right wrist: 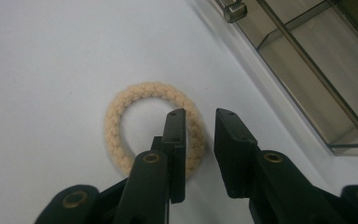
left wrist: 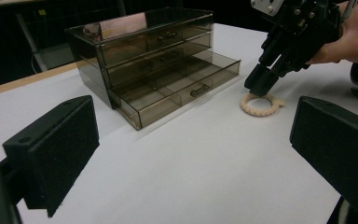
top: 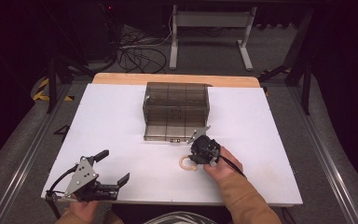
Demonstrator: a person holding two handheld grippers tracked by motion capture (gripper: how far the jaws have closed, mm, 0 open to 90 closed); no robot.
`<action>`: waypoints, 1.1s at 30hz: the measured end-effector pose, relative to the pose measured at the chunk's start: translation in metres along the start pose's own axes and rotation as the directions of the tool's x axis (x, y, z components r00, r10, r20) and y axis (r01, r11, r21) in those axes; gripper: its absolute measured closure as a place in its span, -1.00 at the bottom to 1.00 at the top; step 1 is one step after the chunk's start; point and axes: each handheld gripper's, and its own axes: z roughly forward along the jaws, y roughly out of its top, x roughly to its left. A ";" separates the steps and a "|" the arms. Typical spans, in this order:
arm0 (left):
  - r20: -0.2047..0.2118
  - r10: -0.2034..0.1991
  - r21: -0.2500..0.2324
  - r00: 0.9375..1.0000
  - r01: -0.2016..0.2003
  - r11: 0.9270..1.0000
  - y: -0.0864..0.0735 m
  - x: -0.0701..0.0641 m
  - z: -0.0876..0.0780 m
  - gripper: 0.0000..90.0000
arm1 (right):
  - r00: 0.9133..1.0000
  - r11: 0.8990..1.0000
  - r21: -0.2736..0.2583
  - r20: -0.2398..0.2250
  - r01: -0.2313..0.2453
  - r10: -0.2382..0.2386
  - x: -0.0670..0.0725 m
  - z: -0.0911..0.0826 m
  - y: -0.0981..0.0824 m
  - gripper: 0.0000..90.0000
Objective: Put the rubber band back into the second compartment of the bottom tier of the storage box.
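While the left gripper (top: 114,170) idles wide open at lower left | braided ring (top: 187,163) lies flat on the counter (top: 121,121), lower centre, before the drawer box (top: 176,112) | right gripper (right wrist: 200,140) above it, fingers narrow, straddling the ring's near-right rim, not yet pinching | right gripper view shows the straddle; the high view hides it

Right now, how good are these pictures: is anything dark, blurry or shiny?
High view: the white table is evenly lit, the room around it dark. Left gripper view: the smoky drawer box carries a glare patch on top, and the near black jaws are soft. Right gripper view: the braided ring is sharp, and the right hand-held gripper throws only a faint shadow.
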 end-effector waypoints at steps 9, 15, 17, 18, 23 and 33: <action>0.000 0.003 -0.001 1.000 -0.003 1.000 0.000 0.000 0.000 -0.96 | 1.000 1.000 0.029 0.003 -0.007 0.007 0.001 0.005 0.000 0.86; 0.001 0.004 0.000 1.000 -0.004 1.000 0.000 0.000 0.000 -0.96 | 1.000 1.000 0.028 0.001 -0.012 0.012 0.001 0.005 0.000 0.87; 0.002 0.002 0.000 1.000 -0.002 1.000 0.000 0.000 0.000 -0.96 | 1.000 1.000 0.028 0.002 -0.011 0.011 0.001 0.005 0.000 0.87; -0.001 0.006 -0.001 1.000 -0.006 1.000 0.000 0.000 0.000 -0.96 | 1.000 1.000 0.028 0.002 -0.011 0.011 0.001 0.005 0.000 0.87; 0.001 0.004 -0.002 1.000 -0.004 1.000 0.000 0.000 0.000 -0.96 | 1.000 1.000 0.026 0.008 -0.008 0.008 0.001 0.004 0.000 0.89; 0.000 0.002 -0.006 1.000 -0.002 1.000 0.000 0.000 -0.001 -0.96 | 1.000 1.000 -0.023 0.011 -0.012 0.012 0.001 -0.006 -0.001 0.90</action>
